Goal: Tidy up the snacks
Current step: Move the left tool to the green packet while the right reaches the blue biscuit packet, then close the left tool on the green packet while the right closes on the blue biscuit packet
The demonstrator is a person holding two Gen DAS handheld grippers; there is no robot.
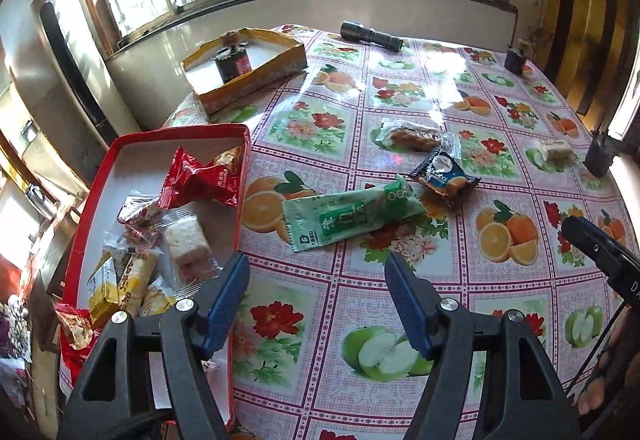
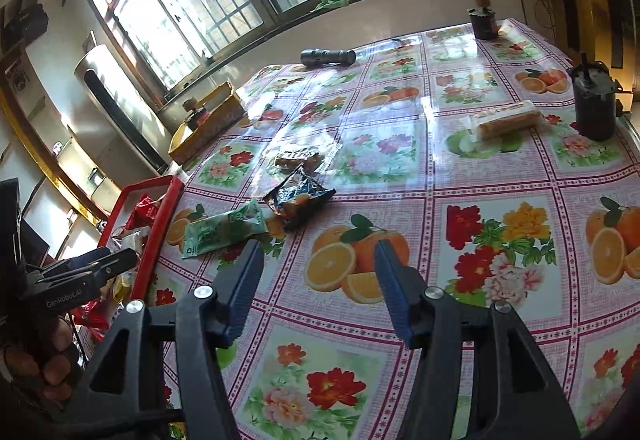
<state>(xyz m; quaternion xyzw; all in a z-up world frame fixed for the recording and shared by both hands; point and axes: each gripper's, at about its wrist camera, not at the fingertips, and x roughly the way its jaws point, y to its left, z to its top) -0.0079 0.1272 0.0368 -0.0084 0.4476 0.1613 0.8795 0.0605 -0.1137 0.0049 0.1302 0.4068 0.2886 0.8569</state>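
Vinyl cloth printed with fruit and flowers covers the table (image 1: 400, 300). At its near left edge a red tray (image 1: 96, 199) is set, filled with wrapped snacks: a red packet (image 1: 196, 175), a clear-wrapped pale bar (image 1: 188, 244) and yellow packets (image 1: 120, 284). Farther left, a yellow box (image 1: 256, 79) holds a dark can (image 1: 234, 63). On the cloth right of the tray a green packet (image 1: 352, 215) is seen, touching a dark blue packet (image 1: 444, 175), with a clear-wrapped brown snack (image 1: 412, 137) just beyond. A pale bar (image 2: 504, 121) lies far right. The left hand-held gripper (image 1: 318, 300) and right hand-held gripper (image 2: 318, 288) are spread, empty.
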